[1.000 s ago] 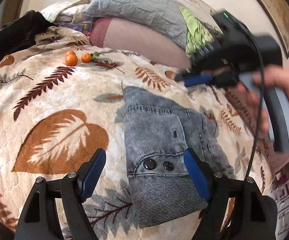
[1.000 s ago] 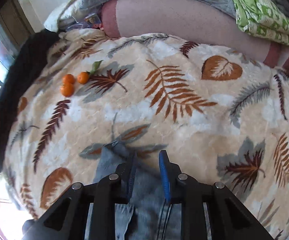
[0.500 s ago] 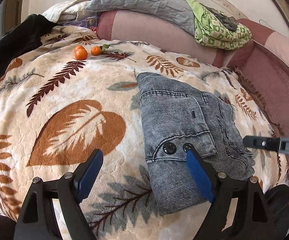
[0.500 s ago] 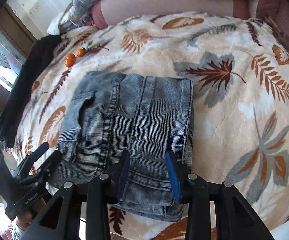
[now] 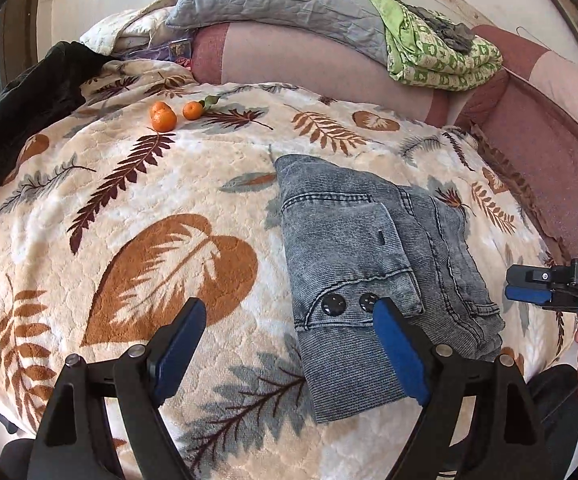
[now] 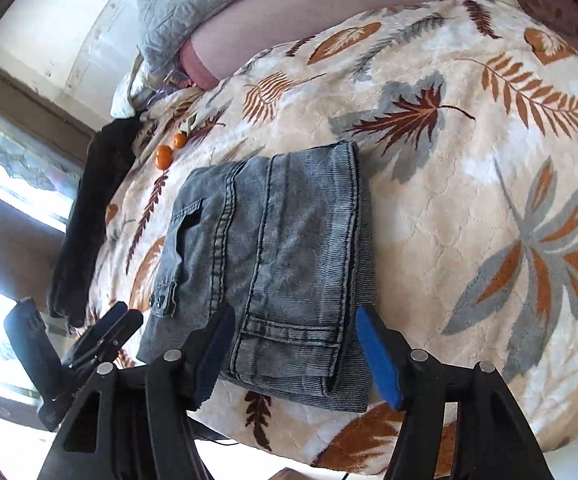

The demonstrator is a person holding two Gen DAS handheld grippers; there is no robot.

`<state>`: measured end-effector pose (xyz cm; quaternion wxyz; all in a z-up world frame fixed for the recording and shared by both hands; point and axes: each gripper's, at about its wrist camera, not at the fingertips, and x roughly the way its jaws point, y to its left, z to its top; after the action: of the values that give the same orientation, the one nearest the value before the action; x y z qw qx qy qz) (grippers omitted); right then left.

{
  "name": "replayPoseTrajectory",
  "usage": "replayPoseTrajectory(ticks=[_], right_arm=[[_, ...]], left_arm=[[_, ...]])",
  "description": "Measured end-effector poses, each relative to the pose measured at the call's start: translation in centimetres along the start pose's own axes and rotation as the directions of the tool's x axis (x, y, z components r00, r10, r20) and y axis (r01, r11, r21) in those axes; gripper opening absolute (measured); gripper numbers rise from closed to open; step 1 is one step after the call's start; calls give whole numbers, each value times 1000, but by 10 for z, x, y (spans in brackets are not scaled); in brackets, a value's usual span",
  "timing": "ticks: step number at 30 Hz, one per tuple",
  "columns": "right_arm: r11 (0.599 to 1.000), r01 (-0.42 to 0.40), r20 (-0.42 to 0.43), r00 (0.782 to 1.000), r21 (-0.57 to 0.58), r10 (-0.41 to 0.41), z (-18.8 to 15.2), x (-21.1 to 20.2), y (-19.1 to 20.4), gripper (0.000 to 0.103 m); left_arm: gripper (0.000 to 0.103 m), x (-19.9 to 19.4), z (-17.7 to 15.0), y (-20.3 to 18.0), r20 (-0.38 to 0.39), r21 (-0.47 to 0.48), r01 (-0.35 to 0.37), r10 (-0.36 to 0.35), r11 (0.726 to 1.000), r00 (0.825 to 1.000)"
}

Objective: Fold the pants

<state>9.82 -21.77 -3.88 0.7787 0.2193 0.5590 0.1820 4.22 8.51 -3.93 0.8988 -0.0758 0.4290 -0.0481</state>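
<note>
left gripper (image 5: pixel 293 350) spread wide, right gripper (image 6: pixel 295 356) spread

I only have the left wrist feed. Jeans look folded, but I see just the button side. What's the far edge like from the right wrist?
Observer: On the right wrist view, the jeans lie in a stacked rectangle, hem layers lined up at the near end.
Operator: Right gripper holding cloth?
Observer: No. The right gripper is open, its fingers straddling the hem end and nothing pinched between them.
Operator: Left gripper from that side?
Observer: The left gripper sits off the waistband corner near the buttons, not gripping the denim.
Operator: Anything else nearby?
Observer: Only the tangerines, well beyond the far end.
</note>
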Motion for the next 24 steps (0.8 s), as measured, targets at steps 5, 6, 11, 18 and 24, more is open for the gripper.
replayPoseTrajectory(ticks=[5, 6, 11, 18, 24], right_arm=[[987, -108, -46, 992, 119, 114, 14, 12, -29, 67], [982, -132, -53, 989, 136, 140, 17, 16, -33, 67], [962, -201, -99, 970, 186, 222, 36, 37, -39, 67], [965, -166, -166, 965, 204, 201, 47, 64, -36, 69], [968, -122, -157, 975, 218, 158, 49, 61, -38, 65]], left_arm=[[86, 14, 14, 14, -39, -75, 85, -88, 994, 995], [86, 18, 18, 20, -51, -121, 129, -135, 984, 989], [86, 54, 35, 51, -103, -343, 271, -322, 899, 941], [86, 94, 37, 33, -214, -378, 328, -426, 866, 879], [86, 92, 40, 12, -248, -280, 299, -370, 912, 895]])
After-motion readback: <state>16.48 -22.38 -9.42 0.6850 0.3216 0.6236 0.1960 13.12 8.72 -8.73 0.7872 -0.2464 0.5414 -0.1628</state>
